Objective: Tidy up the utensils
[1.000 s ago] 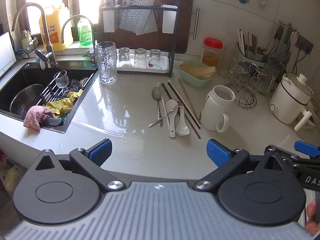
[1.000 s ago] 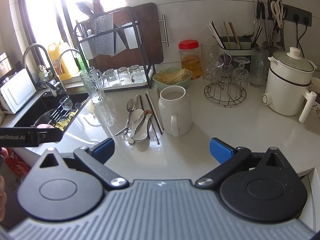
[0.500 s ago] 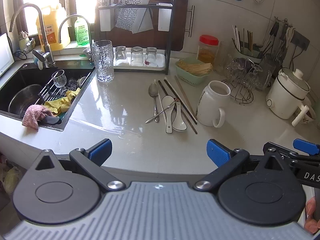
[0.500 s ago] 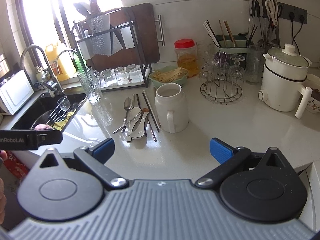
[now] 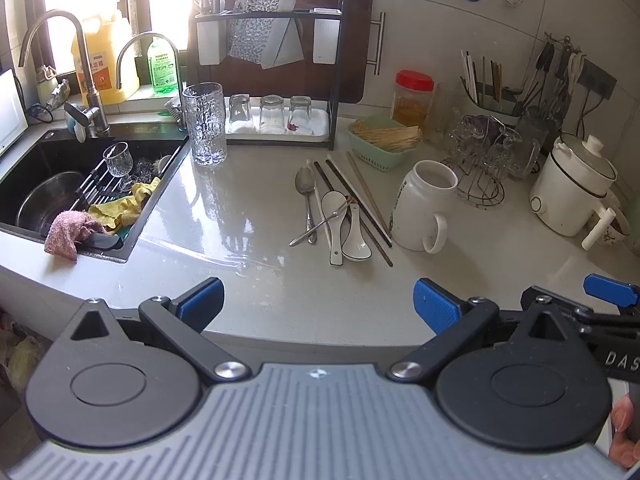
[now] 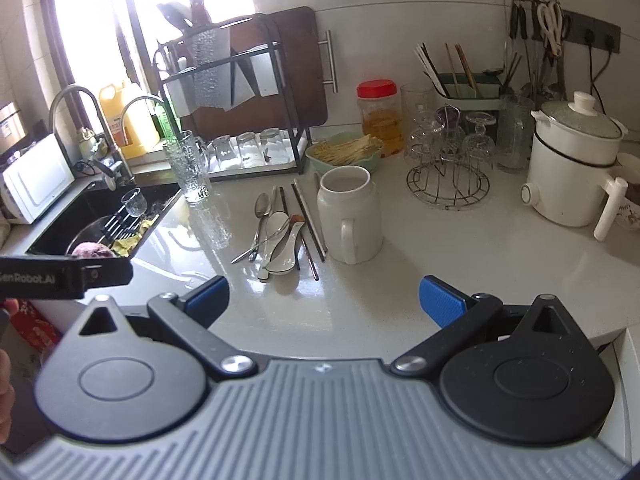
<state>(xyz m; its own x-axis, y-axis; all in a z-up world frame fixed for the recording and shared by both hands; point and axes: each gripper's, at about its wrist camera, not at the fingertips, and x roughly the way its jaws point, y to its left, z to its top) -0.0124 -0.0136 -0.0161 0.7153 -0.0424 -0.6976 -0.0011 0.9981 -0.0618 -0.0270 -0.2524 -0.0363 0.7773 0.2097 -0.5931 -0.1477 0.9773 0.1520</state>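
Note:
A pile of utensils lies on the white counter: a metal spoon [image 5: 306,188] [image 6: 262,206], a small fork [image 5: 320,226], two white ceramic spoons [image 5: 335,216] [image 6: 280,240] and several chopsticks [image 5: 360,200] [image 6: 308,212]. A white mug [image 5: 424,208] [image 6: 350,216] stands just right of them. My left gripper [image 5: 316,300] hangs open over the counter's near edge, well short of the pile. Also short of the pile, my right gripper [image 6: 324,294] is open with nothing between its fingers. A green utensil holder [image 6: 468,92] with chopsticks stands at the back wall.
A black sink [image 5: 52,184] with a bowl, a glass and cloths lies left. A tall glass [image 5: 205,130], a dish rack [image 5: 276,60], a green basket [image 5: 380,140], a wire glass stand [image 6: 448,160] and a white cooker [image 6: 572,168] line the back.
Both grippers have drawn back a little from the counter, so the utensil pile and mug look slightly smaller. Both stay open.

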